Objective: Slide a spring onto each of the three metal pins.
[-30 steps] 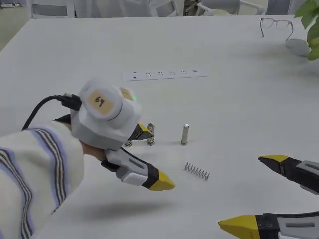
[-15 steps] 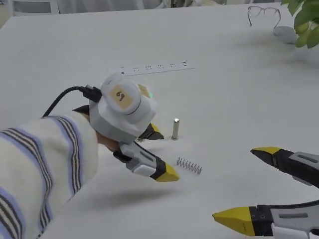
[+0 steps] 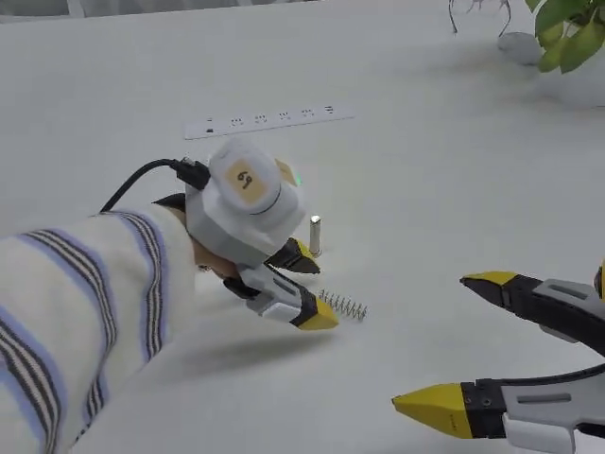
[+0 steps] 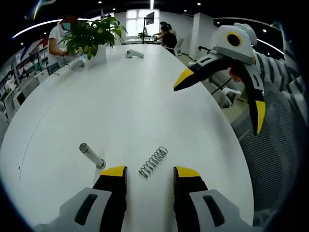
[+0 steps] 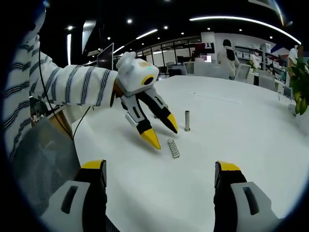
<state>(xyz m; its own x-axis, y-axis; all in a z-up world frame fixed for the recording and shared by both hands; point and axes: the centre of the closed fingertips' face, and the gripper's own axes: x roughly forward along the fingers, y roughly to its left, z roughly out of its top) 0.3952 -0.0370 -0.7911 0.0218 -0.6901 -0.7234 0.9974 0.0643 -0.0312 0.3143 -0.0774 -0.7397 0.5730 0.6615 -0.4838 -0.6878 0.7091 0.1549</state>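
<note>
On white tabletop [image 3: 425, 170], lying flat near upright silver metal pin [image 3: 316, 235]: small coiled steel spring [image 3: 342, 305], not threaded on. Poised at its near end, left yellow-tipped gripper [image 3: 317, 291], jaws apart, spring just ahead between tips, nothing clamped. Well apart toward near edge, right yellow-tipped gripper [image 3: 449, 342], jaws spread wide, empty.
</note>
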